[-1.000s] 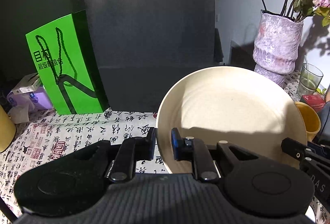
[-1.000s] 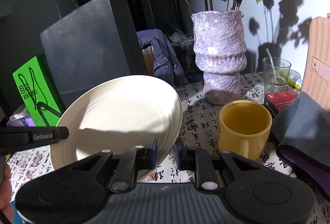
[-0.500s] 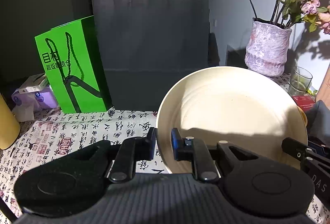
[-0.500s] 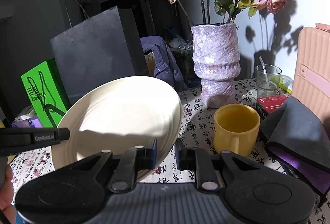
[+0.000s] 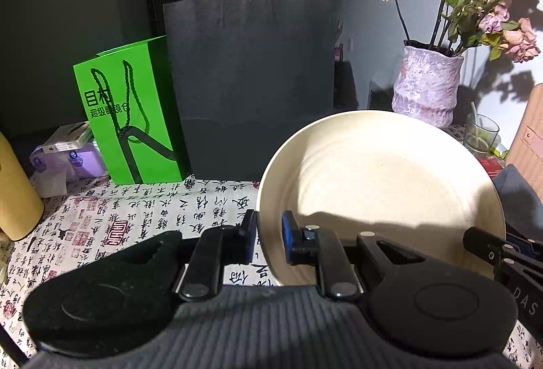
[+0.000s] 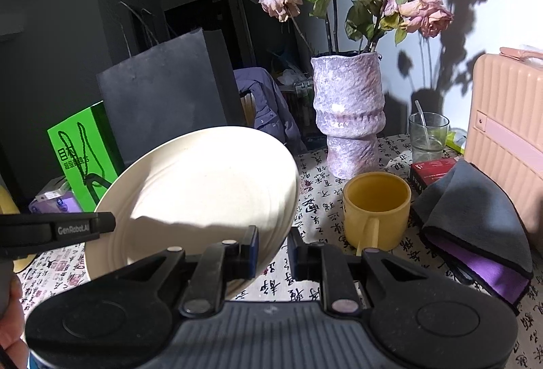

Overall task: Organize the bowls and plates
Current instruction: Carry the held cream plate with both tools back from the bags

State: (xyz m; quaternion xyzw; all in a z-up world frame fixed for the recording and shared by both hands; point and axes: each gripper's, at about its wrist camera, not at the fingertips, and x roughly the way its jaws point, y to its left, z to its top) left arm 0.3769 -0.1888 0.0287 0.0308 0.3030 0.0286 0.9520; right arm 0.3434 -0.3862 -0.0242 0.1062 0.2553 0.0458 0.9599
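Item one, the setting: a dim room with a pale sunlit wall at the right, and a surface point(image 5: 163, 213) under a cloth printed with black calligraphy and red seals.

Item two, largest goods standing at the back: a dark grey paper bag point(image 5: 251, 77), a pink ribbed case point(image 6: 505, 117), a green paper bag point(image 5: 129, 117), a mottled lilac vase point(image 6: 349, 117) of wilted roses.

Item three, the task's thing: one cream plate point(image 5: 383, 192), clear of the cloth and tilted, carried between my two tools. My left hand-held gripper point(image 5: 268, 236) is clenched on its left rim, one pad inside and one outside. My right hand-held gripper point(image 6: 273, 250) is clamped on the opposite, right rim. I judge the plate stiff, glazed-smooth and breakable, light enough but prone to slip or pivot; opposing grips at the rim suit it best.

Item four, smaller goods: a folded grey cloth with purple lining point(image 6: 475, 216), a yellow mug point(image 6: 376, 209), a drinking glass point(image 6: 427, 134), a red box point(image 6: 434, 168), a lilac tissue pack point(image 5: 64, 158).

Item five, not determinable: the plate's lower edge, hidden behind my tool bodies; any bowls, none visible; the yellow object point(image 5: 17, 196) cut off at the left edge; the destination for the plate.
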